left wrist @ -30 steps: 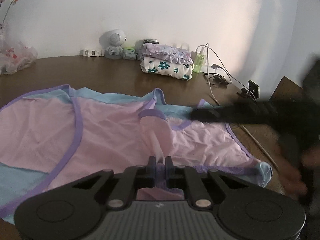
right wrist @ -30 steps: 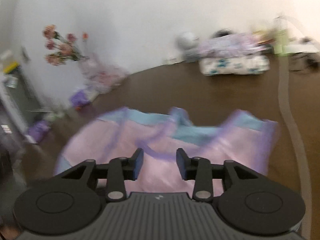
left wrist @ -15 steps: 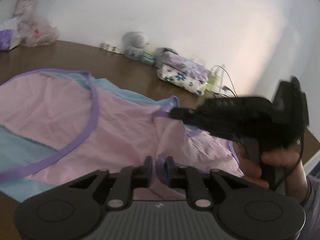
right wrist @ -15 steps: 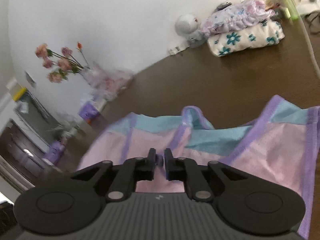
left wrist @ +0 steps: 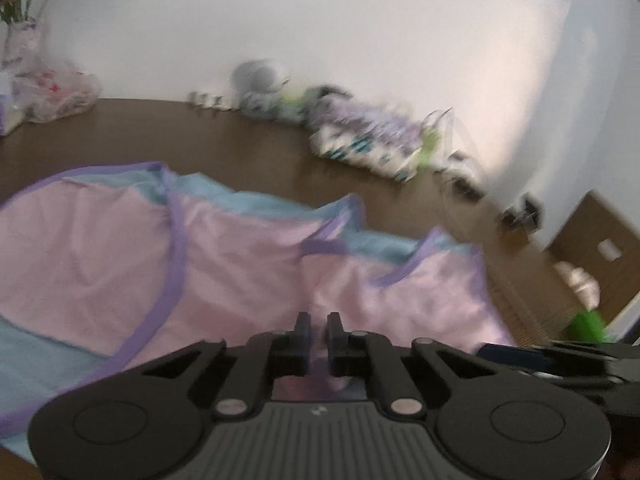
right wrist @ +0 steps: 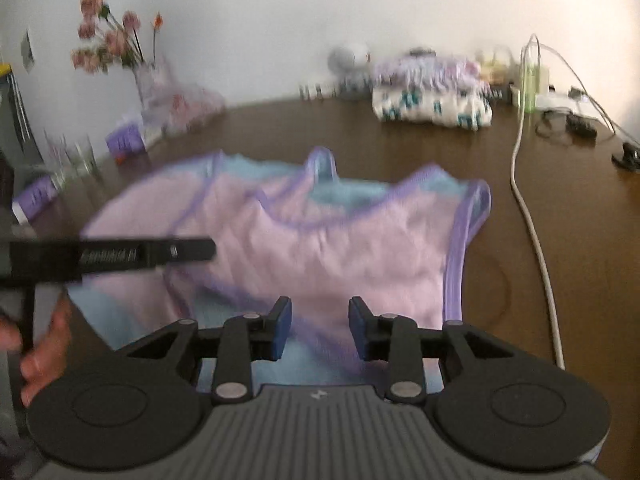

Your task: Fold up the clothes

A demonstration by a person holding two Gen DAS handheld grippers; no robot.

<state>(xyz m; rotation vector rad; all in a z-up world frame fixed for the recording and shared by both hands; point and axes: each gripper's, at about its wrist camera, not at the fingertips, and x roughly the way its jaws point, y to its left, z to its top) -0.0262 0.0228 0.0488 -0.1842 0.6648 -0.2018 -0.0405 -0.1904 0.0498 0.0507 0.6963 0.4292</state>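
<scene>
Brown table (right wrist: 540, 184) against white wall (right wrist: 280, 8). Pink top (right wrist: 320, 248) spread mid-table. Left gripper (left wrist: 318, 326) pinches its near hem; right gripper (right wrist: 320, 322) wide apart above it. Folded stack (right wrist: 432, 96) and flowers (right wrist: 108, 40) at the back.

No words, numbers or brand names can be read in either view. Each gripper body carries only a small pale mark at its centre, perhaps a logo, too small and blurred to make out as letters.
</scene>
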